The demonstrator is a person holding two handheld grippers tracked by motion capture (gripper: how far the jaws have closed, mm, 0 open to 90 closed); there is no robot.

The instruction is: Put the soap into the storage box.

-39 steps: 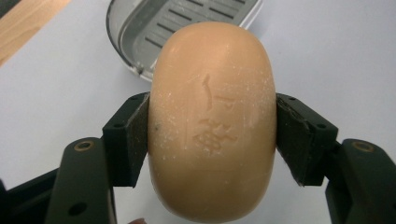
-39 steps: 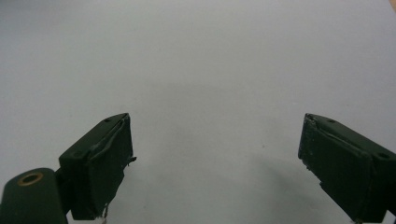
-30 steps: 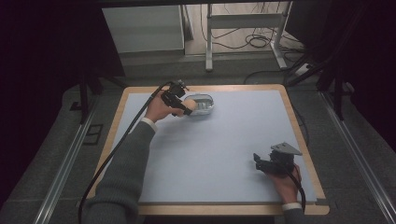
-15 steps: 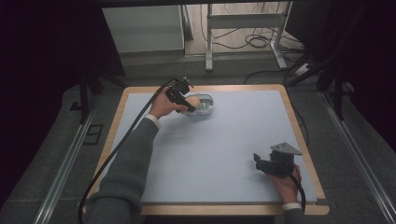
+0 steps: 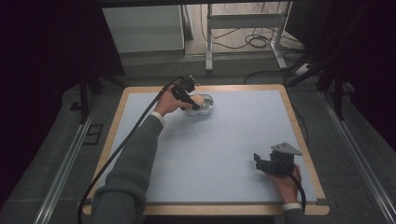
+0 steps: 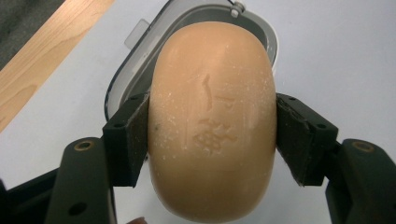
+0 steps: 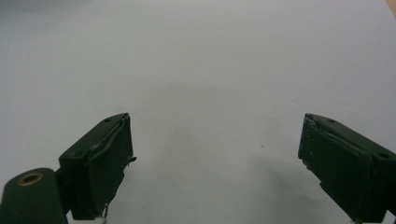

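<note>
one tan soap bar (image 6: 212, 126) pinched between left gripper (image 6: 212, 135) fingers above open grey dish (image 6: 140, 70); right gripper (image 7: 217, 163) fingers spread.

Light: dim room, dark at the sides; the bench (image 5: 224, 140) evenly lit from above.
Shadows: soft, faint beneath the jaws.
Glare: none.
Focus: high view grainy; close views sharp.

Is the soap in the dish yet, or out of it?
Out. The soap is clamped between the left gripper's jaws, above the dish. Whether its far end touches the dish, cannot tell.
</note>
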